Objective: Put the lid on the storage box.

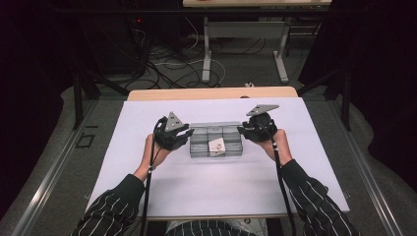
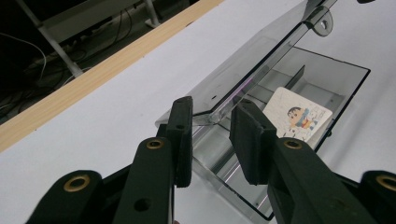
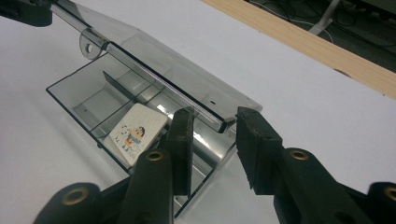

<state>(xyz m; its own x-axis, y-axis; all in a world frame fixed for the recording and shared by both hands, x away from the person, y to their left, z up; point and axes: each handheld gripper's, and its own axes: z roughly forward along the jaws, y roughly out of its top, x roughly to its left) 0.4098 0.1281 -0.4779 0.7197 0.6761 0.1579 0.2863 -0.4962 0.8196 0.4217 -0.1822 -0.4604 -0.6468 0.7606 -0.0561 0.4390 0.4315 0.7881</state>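
A clear plastic compartment box [image 1: 216, 147] lies in the middle of the white table. Its hinged lid [image 2: 252, 60] [image 3: 173, 70] is tilted up, half raised. A card with a cartoon figure [image 1: 216, 145] [image 2: 296, 116] [image 3: 135, 133] leans in a middle compartment. My left gripper [image 1: 186, 133] [image 2: 212, 135] is at the box's left end, with the lid's front corner between its pads and a gap on each side. At the right end my right gripper [image 1: 244, 130] [image 3: 215, 140] stands the same way around the other front corner, its pads apart from the lid's edge.
A white sheet [image 1: 206, 182] covers the table, with a wooden strip [image 1: 211, 93] along its far edge. Beyond it are cables [image 1: 167, 64] on the floor and the legs of another table [image 1: 206, 54]. Dark curtains close in both sides.
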